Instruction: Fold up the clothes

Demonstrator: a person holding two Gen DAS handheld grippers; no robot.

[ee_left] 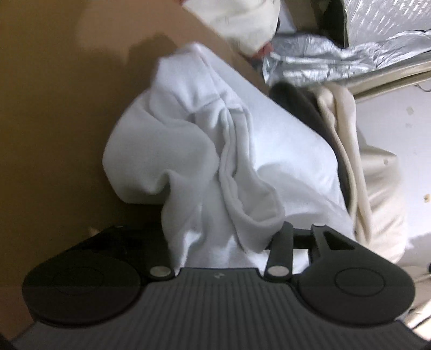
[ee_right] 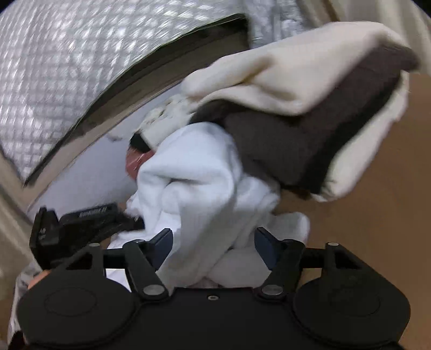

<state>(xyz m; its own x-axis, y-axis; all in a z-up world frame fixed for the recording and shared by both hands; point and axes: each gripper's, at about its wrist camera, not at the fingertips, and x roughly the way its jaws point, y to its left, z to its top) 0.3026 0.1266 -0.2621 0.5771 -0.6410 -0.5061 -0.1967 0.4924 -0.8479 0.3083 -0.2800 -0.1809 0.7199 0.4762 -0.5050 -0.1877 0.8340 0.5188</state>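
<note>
While bunched and motion-blurred:
White garment [ee_left: 204, 150]: crumpled on the brown table [ee_left: 54, 107], near its edge; outline soft, type unreadable.
Left gripper [ee_left: 229, 237]: fingertips buried under cloth; jaw state impossible to tell.
Right gripper [ee_right: 212, 239]: jaws spread, blue pads either side of a hanging fold [ee_right: 194, 215], not pinching it.
Folded stack [ee_right: 309, 115]: cream over dark brown, just beside the white garment, partly cut off.
Silver quilted sheet [ee_right: 67, 67]: behind, blurred.
Gloved hand [ee_left: 242, 18]: top edge, cropped.
</note>
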